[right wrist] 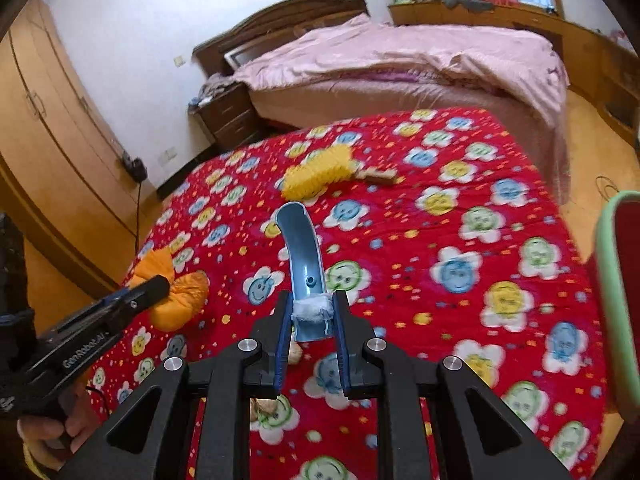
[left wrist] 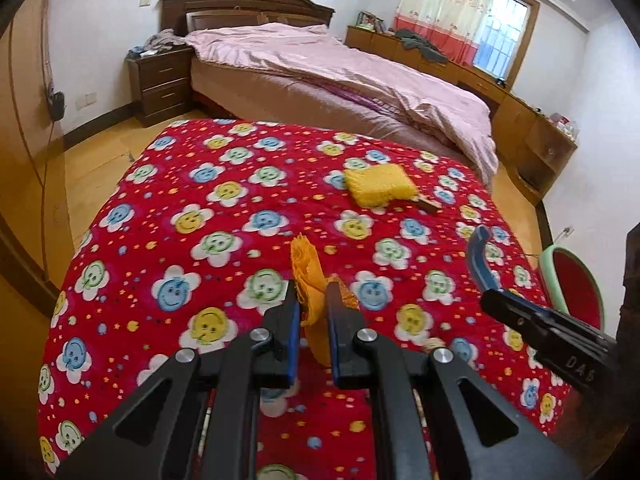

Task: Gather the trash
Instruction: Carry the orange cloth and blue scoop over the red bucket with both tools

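Note:
My left gripper is shut on a crumpled orange wad, held just above a table covered by a red flowered blanket. To its right, my right gripper holds a curved blue plastic strip. In the right wrist view, the right gripper pinches that blue strip at its lower end, where a white wad is wrapped around it. The left gripper with the orange wad shows at the left, gripped by a person's hand.
A yellow brush with a wooden handle lies further back on the blanket. Small pale scraps lie under the right gripper. A green-rimmed red container stands off the table's right edge. A pink-covered bed lies beyond.

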Available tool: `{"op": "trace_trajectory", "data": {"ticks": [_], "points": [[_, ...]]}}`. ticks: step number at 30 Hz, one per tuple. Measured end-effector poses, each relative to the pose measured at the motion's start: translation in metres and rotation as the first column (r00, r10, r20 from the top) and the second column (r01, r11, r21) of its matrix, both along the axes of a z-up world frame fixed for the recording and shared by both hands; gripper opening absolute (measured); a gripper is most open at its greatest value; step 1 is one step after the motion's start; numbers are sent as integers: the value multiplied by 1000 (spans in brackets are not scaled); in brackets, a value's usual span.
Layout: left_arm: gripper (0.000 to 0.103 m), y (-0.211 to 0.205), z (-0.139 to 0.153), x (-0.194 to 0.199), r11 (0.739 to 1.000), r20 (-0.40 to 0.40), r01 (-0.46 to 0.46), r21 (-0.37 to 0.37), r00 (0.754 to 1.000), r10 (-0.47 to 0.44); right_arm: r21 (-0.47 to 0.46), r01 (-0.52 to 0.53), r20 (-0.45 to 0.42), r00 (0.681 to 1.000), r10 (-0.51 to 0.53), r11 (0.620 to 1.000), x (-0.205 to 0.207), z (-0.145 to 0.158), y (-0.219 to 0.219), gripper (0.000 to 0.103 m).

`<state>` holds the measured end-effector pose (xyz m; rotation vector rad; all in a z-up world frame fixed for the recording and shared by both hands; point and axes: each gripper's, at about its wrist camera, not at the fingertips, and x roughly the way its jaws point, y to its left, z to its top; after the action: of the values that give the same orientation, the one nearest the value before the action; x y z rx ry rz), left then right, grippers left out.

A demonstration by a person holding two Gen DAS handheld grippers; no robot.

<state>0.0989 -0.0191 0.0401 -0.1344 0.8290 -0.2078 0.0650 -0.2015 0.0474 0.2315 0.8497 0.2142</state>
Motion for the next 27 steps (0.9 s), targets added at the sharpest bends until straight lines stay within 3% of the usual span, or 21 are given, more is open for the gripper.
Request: {"op": "trace_trajectory", "data": {"ticks": [15, 27], "points": [[11, -46, 40, -14, 989, 72, 141, -54, 988, -137, 36, 157, 111, 981, -160, 987, -54, 47, -63, 20], [11, -114, 60, -24, 945, 90, 314, -94, 948, -306, 43, 301, 154, 940, -304, 953, -94, 62, -115, 20]]}}
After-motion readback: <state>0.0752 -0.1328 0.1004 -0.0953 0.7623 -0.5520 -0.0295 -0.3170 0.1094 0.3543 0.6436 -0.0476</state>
